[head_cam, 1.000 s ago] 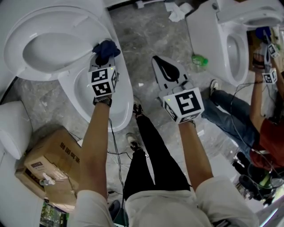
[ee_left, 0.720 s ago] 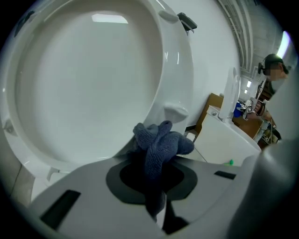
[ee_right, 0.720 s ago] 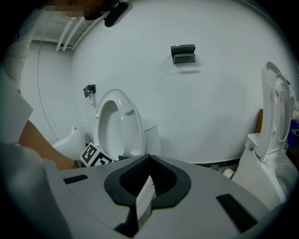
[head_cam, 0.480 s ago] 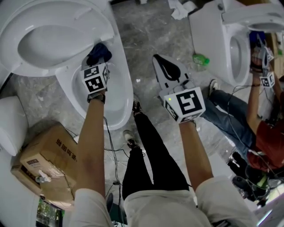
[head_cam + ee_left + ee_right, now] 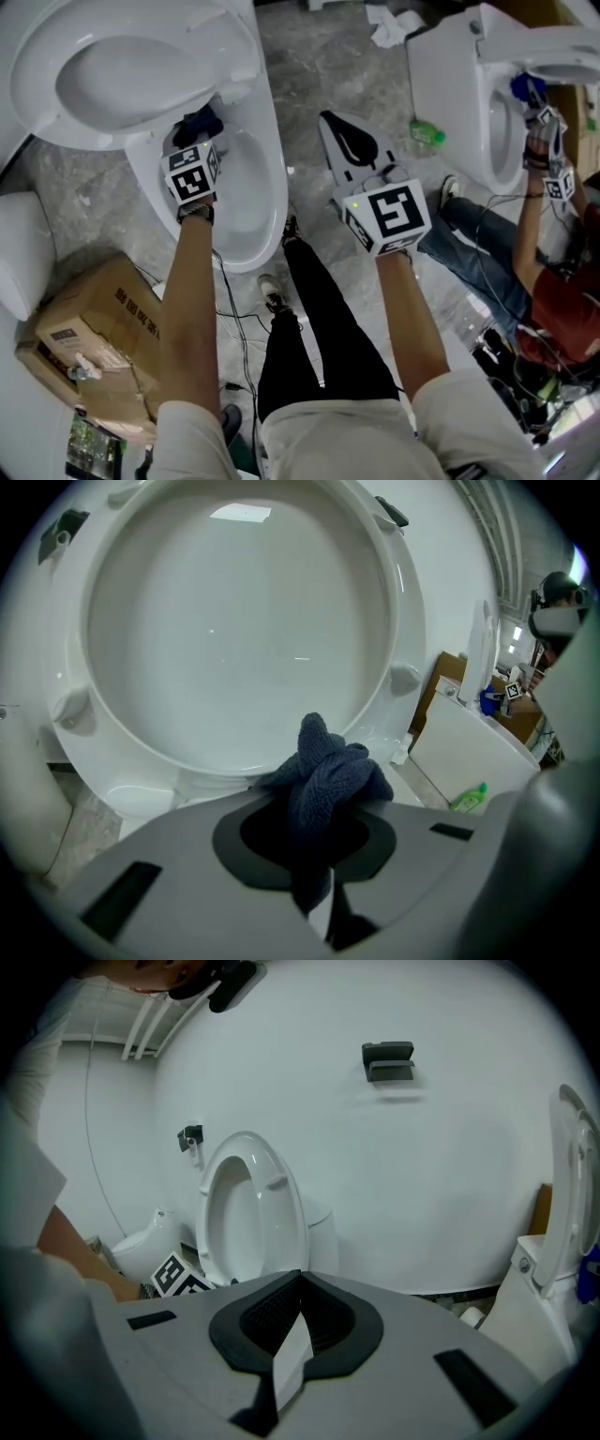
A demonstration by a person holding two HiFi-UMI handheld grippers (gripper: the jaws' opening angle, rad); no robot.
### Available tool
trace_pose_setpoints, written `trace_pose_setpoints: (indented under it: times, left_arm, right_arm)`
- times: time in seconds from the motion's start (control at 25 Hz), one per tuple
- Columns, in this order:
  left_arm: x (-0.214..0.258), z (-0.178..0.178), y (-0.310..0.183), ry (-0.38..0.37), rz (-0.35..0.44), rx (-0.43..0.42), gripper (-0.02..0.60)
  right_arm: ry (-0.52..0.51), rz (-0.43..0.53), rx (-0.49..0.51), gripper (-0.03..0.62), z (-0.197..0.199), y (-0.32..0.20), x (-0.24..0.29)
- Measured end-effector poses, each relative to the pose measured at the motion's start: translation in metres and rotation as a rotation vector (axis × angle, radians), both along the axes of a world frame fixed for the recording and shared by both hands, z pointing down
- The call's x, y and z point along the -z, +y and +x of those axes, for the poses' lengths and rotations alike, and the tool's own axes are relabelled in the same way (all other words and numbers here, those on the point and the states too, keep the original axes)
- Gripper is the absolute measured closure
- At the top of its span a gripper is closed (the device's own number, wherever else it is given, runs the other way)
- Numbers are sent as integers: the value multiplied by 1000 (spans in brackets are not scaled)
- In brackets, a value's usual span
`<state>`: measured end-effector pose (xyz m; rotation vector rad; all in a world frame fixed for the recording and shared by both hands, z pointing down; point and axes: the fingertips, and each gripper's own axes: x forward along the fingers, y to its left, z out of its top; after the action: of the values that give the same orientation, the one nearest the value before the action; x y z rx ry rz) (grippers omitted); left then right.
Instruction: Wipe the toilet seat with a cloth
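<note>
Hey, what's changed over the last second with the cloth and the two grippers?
The left gripper slid the dark blue cloth leftward along the back of the toilet bowl rim, below the raised seat. It stayed clamped on the cloth. The right gripper stayed shut and empty above the floor.

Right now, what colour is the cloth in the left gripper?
Dark blue cloth, clearest in the left gripper view.
</note>
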<state>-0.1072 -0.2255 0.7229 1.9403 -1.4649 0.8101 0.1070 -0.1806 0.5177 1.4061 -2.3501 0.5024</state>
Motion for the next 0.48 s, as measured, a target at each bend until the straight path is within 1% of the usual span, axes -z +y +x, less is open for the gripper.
trace_pose_setpoints:
  times: [0.08, 0.24, 0.48]
  left_arm:
    - [0, -12, 3, -12, -14, 25, 540]
    - [-3, -43, 7, -40, -49, 109, 540]
    - [-1, -76, 7, -88, -65, 130, 540]
  right_arm:
    - [-2, -1, 10, 574, -6, -3, 2]
    - [-5, 11, 15, 574, -10, -9, 7]
    - [-4, 21, 40, 574, -22, -9, 11]
